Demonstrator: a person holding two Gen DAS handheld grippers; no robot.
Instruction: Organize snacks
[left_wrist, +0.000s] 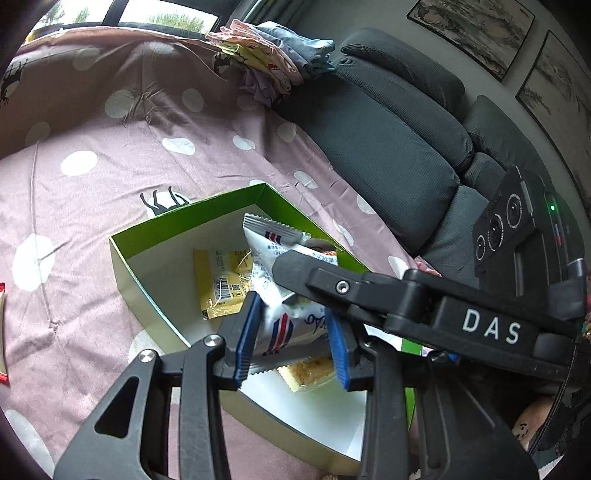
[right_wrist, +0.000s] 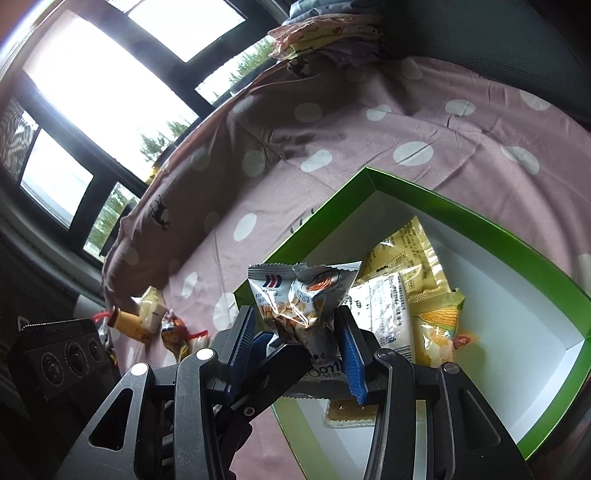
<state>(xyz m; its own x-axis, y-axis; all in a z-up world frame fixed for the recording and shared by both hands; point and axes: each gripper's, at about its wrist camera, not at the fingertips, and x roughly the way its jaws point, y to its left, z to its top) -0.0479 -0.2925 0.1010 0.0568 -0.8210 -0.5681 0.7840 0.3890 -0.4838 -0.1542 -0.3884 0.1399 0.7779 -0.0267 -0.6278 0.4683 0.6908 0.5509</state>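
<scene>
Snacks lie partly gathered in a green cardboard box (left_wrist: 192, 218) with a white inside, open on a mauve bedspread (left_wrist: 110, 177) dotted with pale spots. Both claws are clamped on one silver snack packet (left_wrist: 275, 321) with red and blue stripes, held over the box. The left gripper (left_wrist: 291, 339) pinches the packet's lower part between its blue pads, jaws nearly together. The right gripper (right_wrist: 297, 343) grips the crumpled upper part of the same silver snack packet (right_wrist: 299, 295), its jaws somewhat wider, and its black arm crosses the left wrist view marked DAS.

Inside the box a yellow packet (left_wrist: 221, 284) rests flat on the floor near the far wall. A corn-printed snack bag (right_wrist: 437, 325) lies beside a pale printed packet (right_wrist: 384, 314), and a clear-wrapped wafer (right_wrist: 347, 415) sits under the held packet.

Outside the box, near the bedspread's edge in the right wrist view, several loose snacks (right_wrist: 155, 317) wait in a small cluster. Folded clothes (left_wrist: 266, 59) are stacked at the bed's far end, next to dark grey cushions (left_wrist: 388, 147)
</scene>
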